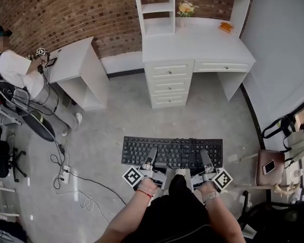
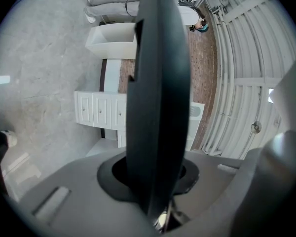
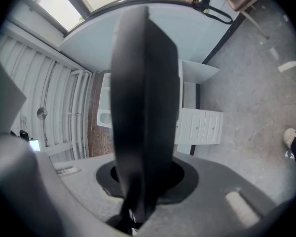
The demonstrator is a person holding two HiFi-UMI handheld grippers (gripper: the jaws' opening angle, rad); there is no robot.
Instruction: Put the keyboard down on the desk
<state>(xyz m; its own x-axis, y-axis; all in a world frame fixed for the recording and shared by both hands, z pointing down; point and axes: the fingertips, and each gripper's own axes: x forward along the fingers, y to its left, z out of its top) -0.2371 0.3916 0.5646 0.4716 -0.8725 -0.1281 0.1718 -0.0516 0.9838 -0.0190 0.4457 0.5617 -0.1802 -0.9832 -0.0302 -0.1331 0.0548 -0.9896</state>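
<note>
The black keyboard (image 1: 172,151) is not on the desk yet. The left tongs (image 1: 150,158) and the right tongs (image 1: 206,161) each pinch its near edge, one toward each end. It hangs flat just in front of them, over the grey floor (image 1: 213,115) (nothing holds it up from below). The white desk (image 1: 192,48) stands well ahead of both tongs. So the keyboard is picked up. I think what is left is to bring it over, set it down and let go.
</note>
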